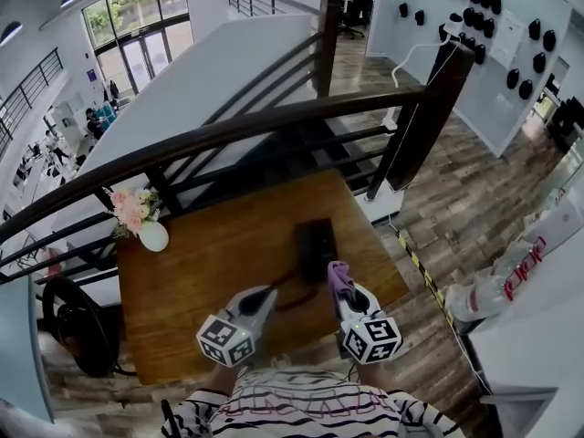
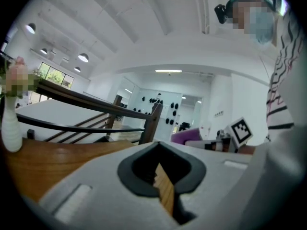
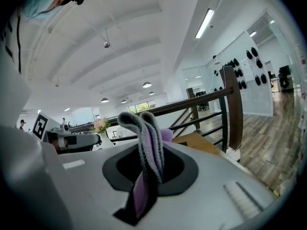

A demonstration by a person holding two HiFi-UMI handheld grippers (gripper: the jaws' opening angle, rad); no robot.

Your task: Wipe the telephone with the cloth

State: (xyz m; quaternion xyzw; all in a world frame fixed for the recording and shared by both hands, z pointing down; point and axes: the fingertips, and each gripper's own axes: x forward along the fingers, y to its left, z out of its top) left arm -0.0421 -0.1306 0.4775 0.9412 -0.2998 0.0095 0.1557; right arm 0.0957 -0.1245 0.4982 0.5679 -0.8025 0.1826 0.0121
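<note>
The wooden bench [image 1: 201, 272] stood in the middle of the head view, set against a dark curved railing [image 1: 274, 121]. The black telephone [image 1: 315, 243] lay flat on the bench just right of centre, with a dark cord [image 1: 290, 283] trailing from its near end towards the lower left. At the bench's far left corner a white vase [image 1: 152, 236] held pink flowers [image 1: 132, 206], well apart from the telephone.

The right hand-held gripper [image 1: 345, 297] hovered at the near right edge of the telephone, low in the frame. Its jaws were clamped on the purple cloth [image 1: 338, 275], which stuck up past their tips just beside the telephone's near corner. Whether the cloth touched the telephone could not be told. In the right gripper view the cloth [image 3: 147, 138] rose folded from between the closed jaws of that hand-held gripper [image 3: 144, 176], grey along its edge and lilac below.

The left hand-held gripper [image 1: 267, 293] sat left of the cord, its tip aimed at the telephone's near end. In the left gripper view its jaws [image 2: 165, 186] were drawn together with nothing between them, only a thin slit showing the bench's wood. A striped shirt [image 1: 301, 409] filled the bottom edge.
</note>
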